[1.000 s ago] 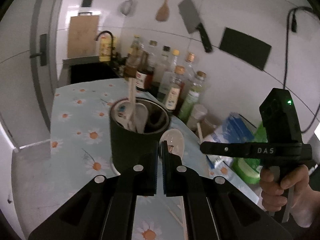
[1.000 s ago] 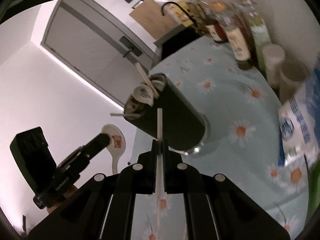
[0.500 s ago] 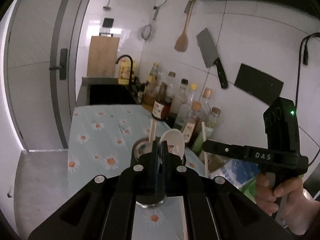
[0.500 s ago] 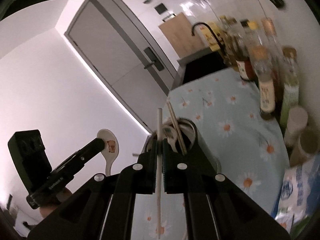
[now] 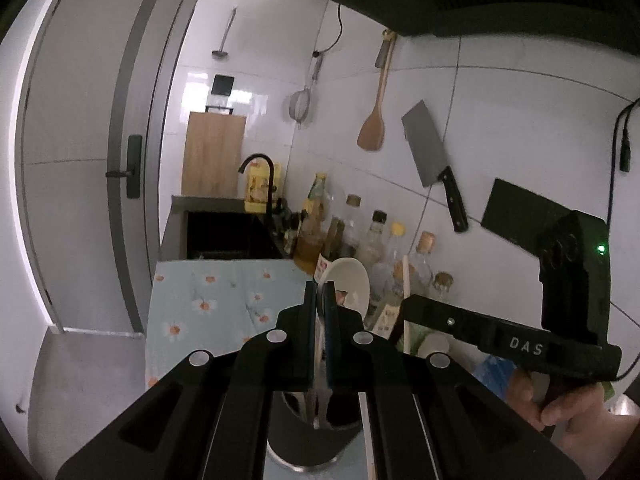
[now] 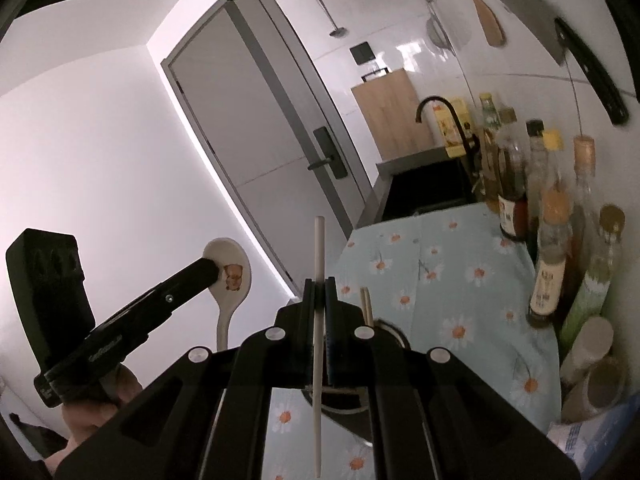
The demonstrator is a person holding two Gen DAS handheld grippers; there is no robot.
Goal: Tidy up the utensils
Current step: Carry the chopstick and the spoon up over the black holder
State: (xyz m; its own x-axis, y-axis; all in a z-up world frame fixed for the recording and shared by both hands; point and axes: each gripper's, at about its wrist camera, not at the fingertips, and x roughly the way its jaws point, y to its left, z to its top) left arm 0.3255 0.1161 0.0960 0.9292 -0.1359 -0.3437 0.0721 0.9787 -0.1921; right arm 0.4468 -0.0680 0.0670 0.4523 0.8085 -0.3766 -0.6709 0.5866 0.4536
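My left gripper [image 5: 319, 300] pinches a white ceramic soup spoon [image 5: 347, 282] and my right gripper [image 6: 319, 286] a pale chopstick [image 6: 318, 320], both poised above the dark utensil holder [image 5: 308, 436], probably to drop in upright.

Two handheld grippers are in play, the left gripper [image 5: 319, 300] and the right gripper [image 6: 319, 292], each clamped on one utensil: one white ceramic spoon [image 5: 349, 280] and one pale chopstick [image 6: 318, 312]. One dark utensil holder [image 5: 312, 436] stands on one daisy-print cloth [image 6: 452, 280], with two more chopsticks [image 6: 366, 306] poking out of it. On the wall hang one wooden spatula [image 5: 373, 128], one cleaver [image 5: 434, 162], one strainer [image 5: 301, 106] and one ladle [image 5: 222, 36]; the bottles along the wall overlap too much to count exactly.
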